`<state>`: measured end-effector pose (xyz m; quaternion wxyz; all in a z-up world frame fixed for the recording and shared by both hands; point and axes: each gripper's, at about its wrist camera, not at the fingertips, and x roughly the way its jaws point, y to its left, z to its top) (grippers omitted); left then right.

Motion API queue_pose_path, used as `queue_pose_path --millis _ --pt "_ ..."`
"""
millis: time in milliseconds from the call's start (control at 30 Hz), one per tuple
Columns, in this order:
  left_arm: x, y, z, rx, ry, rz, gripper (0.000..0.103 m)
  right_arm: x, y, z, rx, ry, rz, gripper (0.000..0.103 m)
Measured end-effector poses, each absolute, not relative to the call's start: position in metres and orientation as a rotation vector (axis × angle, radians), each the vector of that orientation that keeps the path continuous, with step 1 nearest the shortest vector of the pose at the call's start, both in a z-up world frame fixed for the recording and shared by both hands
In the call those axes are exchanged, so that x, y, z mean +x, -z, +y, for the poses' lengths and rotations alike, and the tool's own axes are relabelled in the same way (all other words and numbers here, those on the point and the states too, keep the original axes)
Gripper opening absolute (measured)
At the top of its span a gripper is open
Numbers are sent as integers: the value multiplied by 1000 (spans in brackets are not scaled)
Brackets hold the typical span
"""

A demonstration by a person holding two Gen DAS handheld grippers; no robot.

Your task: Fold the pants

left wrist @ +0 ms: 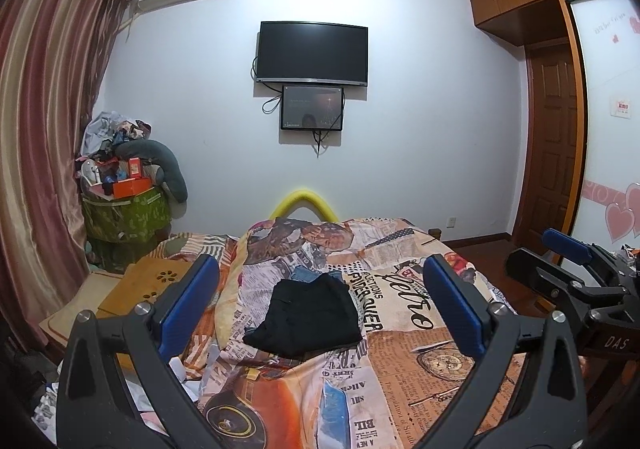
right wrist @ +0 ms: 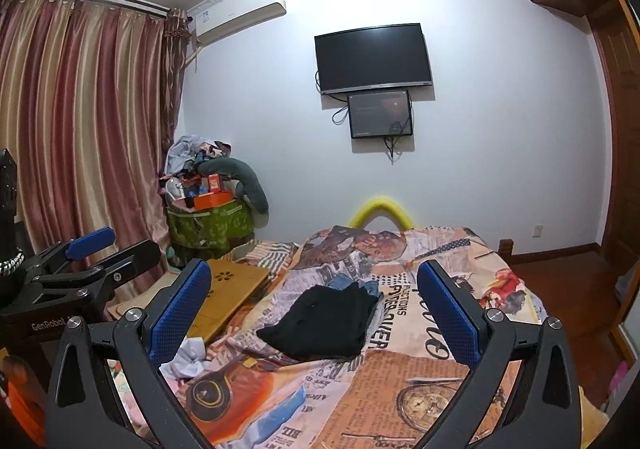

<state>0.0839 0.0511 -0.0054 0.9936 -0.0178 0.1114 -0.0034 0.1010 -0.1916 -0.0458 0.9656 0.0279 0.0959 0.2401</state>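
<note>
Black pants [left wrist: 310,315] lie folded into a compact bundle on the newspaper-print bedspread [left wrist: 420,365], in the middle of the bed. In the right wrist view the same pants [right wrist: 328,323] rest on top of a bit of blue denim [right wrist: 344,283]. My left gripper [left wrist: 320,309] is held above and short of the bundle, open wide, nothing between its blue pads. My right gripper [right wrist: 316,309] is open too, also empty and back from the pants. Each gripper shows at the edge of the other's view: right one [left wrist: 576,269], left one [right wrist: 86,253].
A wooden lap desk [right wrist: 232,289] lies on the bed's left side, with crumpled white cloth [right wrist: 188,359] near it. A green basket piled with clutter [left wrist: 124,205] stands by the curtain [left wrist: 44,137]. A TV [left wrist: 312,51] hangs on the far wall; a wooden door [left wrist: 552,153] is at right.
</note>
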Motion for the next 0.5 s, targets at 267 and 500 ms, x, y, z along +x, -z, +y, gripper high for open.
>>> queue_pose_path --millis 267,500 --pt "86 7 52 -36 13 229 103 101 46 -192 55 -487 196 102" --pt "85 11 55 -42 23 230 103 102 45 -191 54 -487 198 102"
